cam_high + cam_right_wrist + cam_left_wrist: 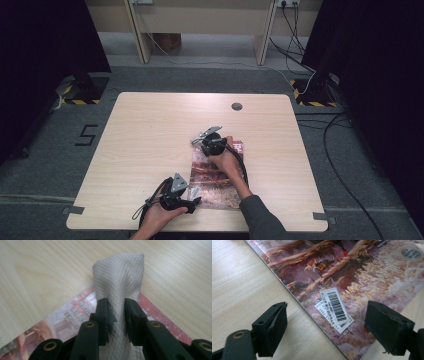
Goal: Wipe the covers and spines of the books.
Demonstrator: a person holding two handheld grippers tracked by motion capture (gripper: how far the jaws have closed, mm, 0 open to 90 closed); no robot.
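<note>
- Right gripper (116, 317) was clenched on a folded wad of white paper towel (119, 277), jaws pinching it low down, w/ the towel's top poking out past the tips.
- From the high view, the right gripper (204, 141) sat at the far left corner of the magazine (220, 192); towel itself too small to make out there.
- In the right gripper view the towel stood over the magazine's (75, 312) red-edged corner, bare table (40, 272) beyond it; whether the towel actually touched the cover, couldn't tell.
- Magazine lay flat on the table (150, 130), right of centre & toward the person's side, near edge close to the table's front edge.
- Left gripper (196, 201) was down at the magazine's near left corner, held by the person's left hand (162, 216).
- Left gripper (325, 327) was released: jaws stood wide apart, nothing pinched, one pad over bare wood, the other over the cover.
- Between those jaws: the magazine's (362, 272) edge ran diagonally, w/ a white barcode sticker (335, 306) stuck on the glossy cover, approx midway between the pads.
- Cover art was reddish-brown & cream, busy illustration; small print unreadable.
- Right hand (227, 160) reached across the cover, dark sleeve (260, 215) coming in from the bottom edge.
- Round grommet (237, 106) sat in the far part of the tabletop, well apart from both grippers.
</note>
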